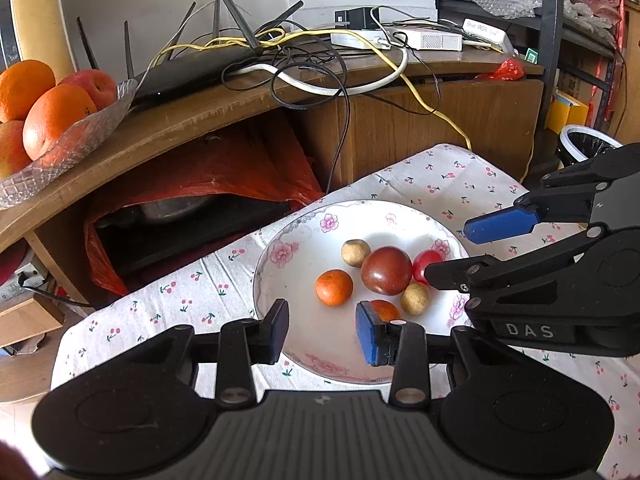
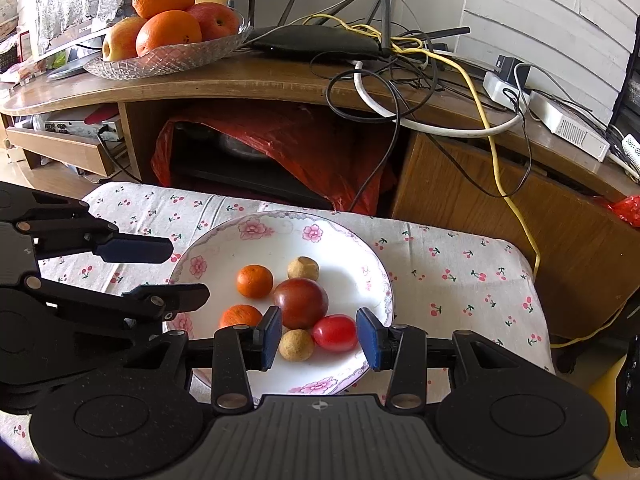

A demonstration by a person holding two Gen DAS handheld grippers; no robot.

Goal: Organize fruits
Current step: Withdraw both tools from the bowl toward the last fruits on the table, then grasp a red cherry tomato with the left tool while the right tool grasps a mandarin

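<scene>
A white flowered plate (image 1: 308, 236) (image 2: 224, 256) on a cherry-print cloth holds a dark red tomato (image 1: 386, 270) (image 2: 300, 302), a red cherry tomato (image 1: 426, 262) (image 2: 334, 332), two small oranges (image 1: 334, 287) (image 2: 254, 280) and two tan round fruits (image 1: 355, 252) (image 2: 296, 345). My left gripper (image 1: 322, 332) (image 2: 188, 270) hovers open over the plate's near-left part, with nothing between its fingers. My right gripper (image 2: 319, 338) (image 1: 448, 252) is open over the plate's right side. In the right wrist view the cherry tomato and one tan fruit show between its pads, untouched.
A glass dish (image 1: 76, 140) (image 2: 168, 62) of big oranges and apples stands on the wooden cabinet behind. A black router (image 2: 316, 42), tangled cables (image 1: 320, 60) and white boxes crowd the cabinet top. A red bag (image 2: 304, 148) fills the shelf below.
</scene>
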